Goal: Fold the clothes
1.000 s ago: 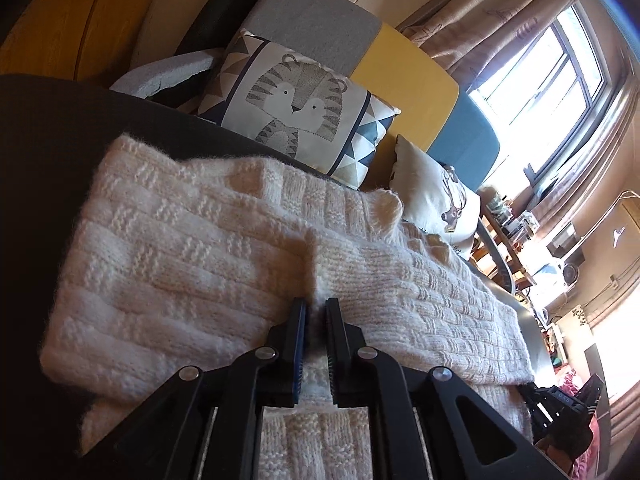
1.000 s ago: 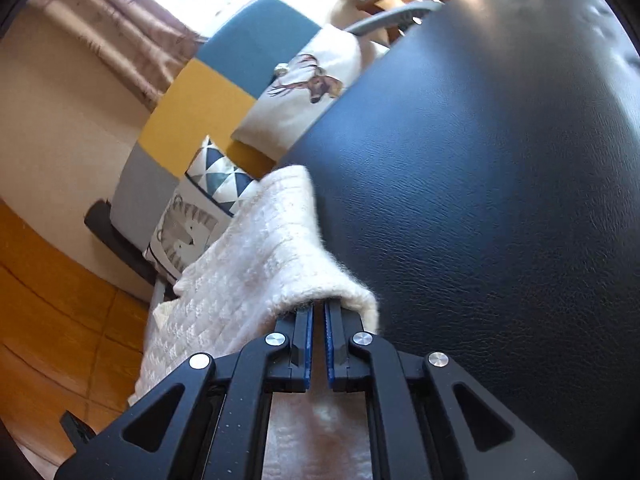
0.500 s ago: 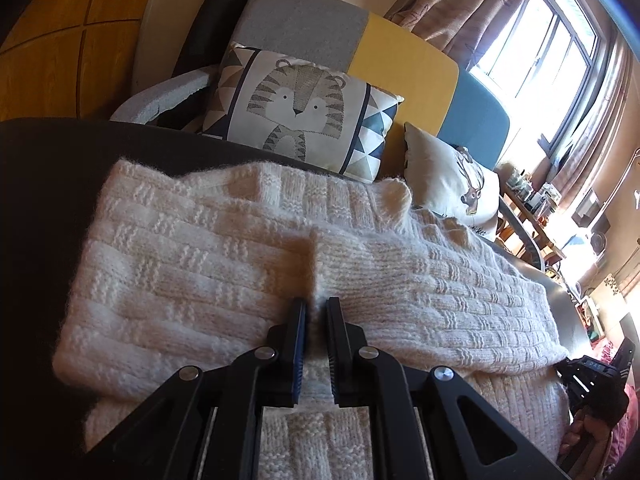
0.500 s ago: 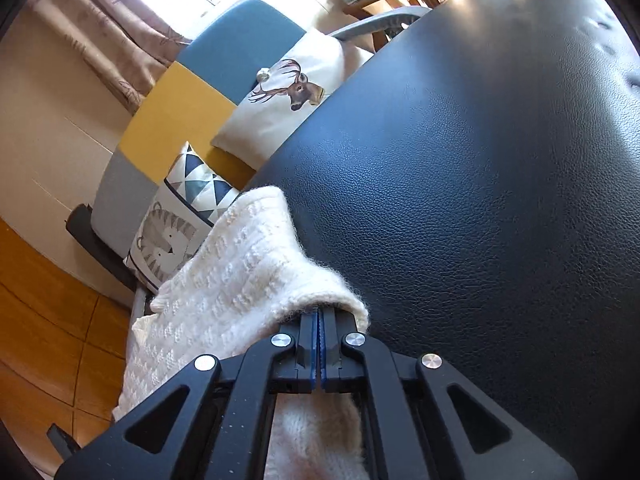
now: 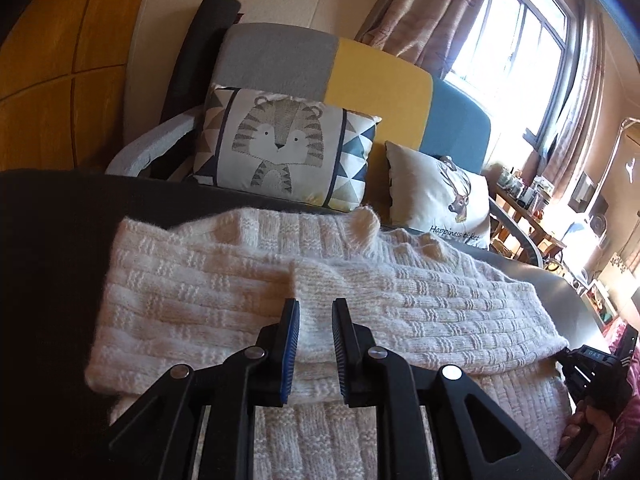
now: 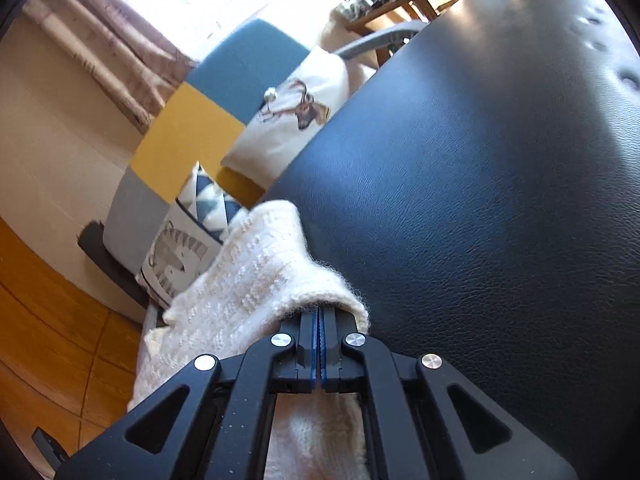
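So the left gripper [image 5: 314,322] has its jaws opening right now, a gap showing between the blue pads, and the cream knit sweater [image 5: 248,300] lies under and ahead of the tips, nothing actually pinched. The right gripper [image 6: 319,334] has its jaws pressed tight together, tucked in under a fold of that same sweater [image 6: 256,276]; the fold drapes over the tips, so I can't tell if any knit is caught between them.

Count: 1 sweater, 2 grippers, 2 pillows. The sweater is folded over itself, spread across the black leather surface [image 6: 480,200], running left and right of the left jaws. In the left wrist view the other gripper [image 5: 592,368] peeks in at the far right edge with part of a hand [image 5: 588,424], mostly cut off.

Beyond the left jaws sits the tiger pillow [image 5: 280,144], and right of it the deer pillow [image 5: 436,196] with lettering I can only partly read. Both lean on a sofa [image 5: 376,76] with a grey, yellow and blue back. Further right: curtains [image 5: 420,4], a blown-out bright window [image 5: 508,44] and a cluttered wooden shelf [image 5: 524,204], too small to make out. Wood floor [image 6: 48,320] off to the left of the right jaws
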The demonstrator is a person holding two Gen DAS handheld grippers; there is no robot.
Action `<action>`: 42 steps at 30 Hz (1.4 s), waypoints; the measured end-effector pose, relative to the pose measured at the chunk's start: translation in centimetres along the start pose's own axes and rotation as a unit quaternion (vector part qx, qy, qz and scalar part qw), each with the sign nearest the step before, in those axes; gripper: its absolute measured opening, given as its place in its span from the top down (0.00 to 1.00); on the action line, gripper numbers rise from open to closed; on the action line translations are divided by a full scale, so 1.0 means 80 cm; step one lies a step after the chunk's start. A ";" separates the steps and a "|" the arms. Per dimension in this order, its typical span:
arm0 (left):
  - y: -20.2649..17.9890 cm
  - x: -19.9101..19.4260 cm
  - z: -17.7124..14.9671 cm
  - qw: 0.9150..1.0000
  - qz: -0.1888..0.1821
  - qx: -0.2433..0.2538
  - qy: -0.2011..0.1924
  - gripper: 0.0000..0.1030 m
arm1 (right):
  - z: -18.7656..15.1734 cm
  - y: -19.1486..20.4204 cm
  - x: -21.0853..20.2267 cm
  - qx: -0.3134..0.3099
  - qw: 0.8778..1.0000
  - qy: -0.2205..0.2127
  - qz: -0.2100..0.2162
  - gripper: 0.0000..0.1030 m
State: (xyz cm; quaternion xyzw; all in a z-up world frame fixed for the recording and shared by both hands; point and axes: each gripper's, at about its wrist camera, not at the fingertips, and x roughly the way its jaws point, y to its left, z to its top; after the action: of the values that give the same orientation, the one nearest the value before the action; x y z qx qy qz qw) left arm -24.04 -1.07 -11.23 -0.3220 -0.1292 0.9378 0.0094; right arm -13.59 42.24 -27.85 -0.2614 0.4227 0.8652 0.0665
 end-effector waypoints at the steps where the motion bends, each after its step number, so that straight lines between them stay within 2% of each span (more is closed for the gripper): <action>1: -0.009 0.006 -0.001 1.000 0.006 0.015 0.005 0.84 | 0.000 -0.003 0.000 0.007 1.000 0.001 0.000 1.00; 5: -0.032 0.040 -0.008 0.995 0.046 0.067 0.051 0.84 | 0.001 -0.007 0.005 0.017 1.000 0.012 0.003 1.00; 10: -0.036 0.039 -0.014 0.994 0.061 0.082 0.042 0.84 | 0.002 -0.005 0.008 0.016 1.000 0.020 0.003 1.00; 12: -0.034 0.038 -0.016 0.994 0.057 0.079 0.040 0.84 | 0.006 -0.004 0.012 0.015 0.999 0.037 0.005 0.99; 15: -0.029 0.039 -0.017 0.995 0.049 0.071 0.040 0.83 | 0.013 0.011 0.009 -0.019 0.997 0.077 -0.015 0.98; 17: -0.028 0.039 -0.017 0.996 0.047 0.069 0.040 0.83 | 0.013 0.021 -0.005 -0.049 0.994 0.090 -0.028 0.98; 20: -0.028 0.038 -0.019 0.996 0.047 0.068 0.039 0.83 | 0.007 0.029 -0.034 -0.074 0.993 0.087 -0.035 0.95; 24: -0.030 0.038 -0.020 0.995 0.050 0.071 0.037 0.83 | 0.004 0.062 -0.067 -0.134 0.990 0.031 -0.041 0.95; 26: -0.032 0.038 -0.020 0.995 0.054 0.074 0.037 0.83 | 0.010 0.092 -0.063 -0.174 0.984 0.010 -0.033 0.95; 28: -0.034 0.039 -0.020 0.995 0.057 0.077 0.037 0.83 | 0.015 0.124 -0.040 -0.217 0.976 0.014 -0.034 0.95; 32: -0.037 0.039 -0.019 0.994 0.063 0.082 0.036 0.83 | 0.007 0.155 0.030 -0.304 0.948 0.047 -0.086 0.95; 34: -0.037 0.039 -0.019 0.994 0.064 0.082 0.036 0.83 | 0.005 0.152 0.056 -0.323 0.938 0.062 -0.109 0.95; 36: -0.037 0.040 -0.019 0.994 0.065 0.083 0.036 0.83 | 0.009 0.135 0.072 -0.307 0.941 0.079 -0.123 0.95; 38: -0.038 0.040 -0.020 0.993 0.068 0.086 0.035 0.83 | 0.017 0.118 0.076 -0.276 0.949 0.091 -0.120 0.95; 42: -0.041 0.040 -0.020 0.993 0.073 0.090 0.034 0.83 | 0.026 0.104 0.070 -0.250 0.957 0.078 -0.125 0.97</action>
State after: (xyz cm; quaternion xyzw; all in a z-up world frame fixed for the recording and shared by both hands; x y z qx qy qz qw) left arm -25.79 2.78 -13.58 -0.3597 -0.0196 0.9325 -0.0257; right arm -21.98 37.92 -23.84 -0.3874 0.1603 0.9049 0.0735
